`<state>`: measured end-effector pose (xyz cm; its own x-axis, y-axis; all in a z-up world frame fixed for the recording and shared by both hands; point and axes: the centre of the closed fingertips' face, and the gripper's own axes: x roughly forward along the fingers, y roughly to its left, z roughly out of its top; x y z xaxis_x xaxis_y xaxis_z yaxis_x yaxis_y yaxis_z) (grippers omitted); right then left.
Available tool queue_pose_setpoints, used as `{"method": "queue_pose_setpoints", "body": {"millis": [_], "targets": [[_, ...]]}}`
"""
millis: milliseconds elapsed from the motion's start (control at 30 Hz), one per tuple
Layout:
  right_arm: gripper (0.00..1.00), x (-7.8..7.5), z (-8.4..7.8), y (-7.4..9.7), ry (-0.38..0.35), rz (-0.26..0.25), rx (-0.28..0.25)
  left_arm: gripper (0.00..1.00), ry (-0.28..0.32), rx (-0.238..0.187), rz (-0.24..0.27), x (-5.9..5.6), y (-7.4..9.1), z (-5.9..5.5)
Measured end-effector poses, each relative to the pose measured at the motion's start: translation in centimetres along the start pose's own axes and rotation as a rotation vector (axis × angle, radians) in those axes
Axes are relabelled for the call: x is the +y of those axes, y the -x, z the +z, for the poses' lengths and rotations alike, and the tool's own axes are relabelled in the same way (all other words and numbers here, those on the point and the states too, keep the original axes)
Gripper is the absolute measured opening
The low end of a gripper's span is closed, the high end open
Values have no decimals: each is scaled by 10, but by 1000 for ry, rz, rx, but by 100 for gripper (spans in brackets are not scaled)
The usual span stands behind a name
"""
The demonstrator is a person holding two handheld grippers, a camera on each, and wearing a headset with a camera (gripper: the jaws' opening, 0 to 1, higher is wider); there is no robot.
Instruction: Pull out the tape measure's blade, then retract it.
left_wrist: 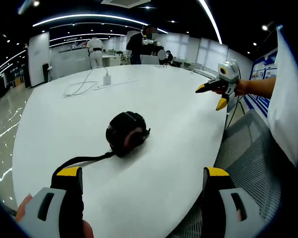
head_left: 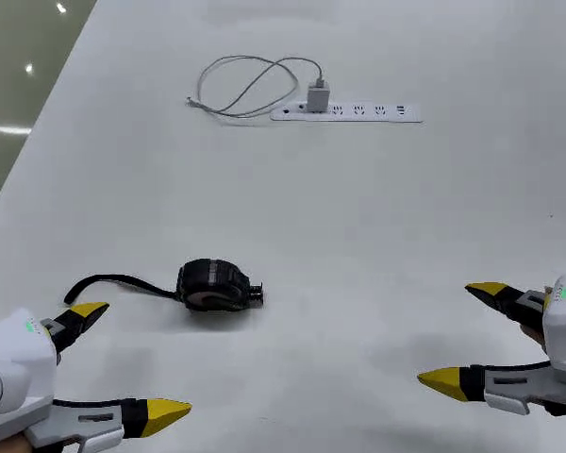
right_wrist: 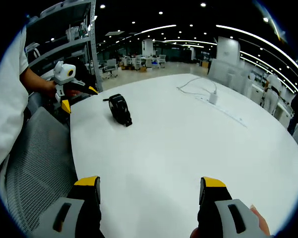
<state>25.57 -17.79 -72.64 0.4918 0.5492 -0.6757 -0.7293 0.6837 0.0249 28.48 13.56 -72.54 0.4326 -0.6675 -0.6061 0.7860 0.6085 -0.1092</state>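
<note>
Near the left claw (head_left: 146, 358) (jaws apart), black tape measure (head_left: 212, 285).

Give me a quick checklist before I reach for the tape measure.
1. Jaws of left gripper open and empty: ok.
2. Jaws of right gripper open and empty: ok.
3. tape measure lying free on the table, apart from both grippers: ok.
4. No blade drawn out yet: ok.
5. Blade lock off: cannot tell.
6. strap out of the way: not ok, it trails toward the left gripper.
</note>
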Motion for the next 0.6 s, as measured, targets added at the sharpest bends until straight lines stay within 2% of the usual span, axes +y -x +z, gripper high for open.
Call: {"method": "queue_pose_setpoints", "body": {"millis": [400, 600], "targets": [[84, 3, -10, 11, -19, 0, 8, 99, -40, 7, 8, 3, 6, -5], [86, 2, -13, 16, -39, -9, -3, 99, -42, 10, 5, 1, 10, -8]]}}
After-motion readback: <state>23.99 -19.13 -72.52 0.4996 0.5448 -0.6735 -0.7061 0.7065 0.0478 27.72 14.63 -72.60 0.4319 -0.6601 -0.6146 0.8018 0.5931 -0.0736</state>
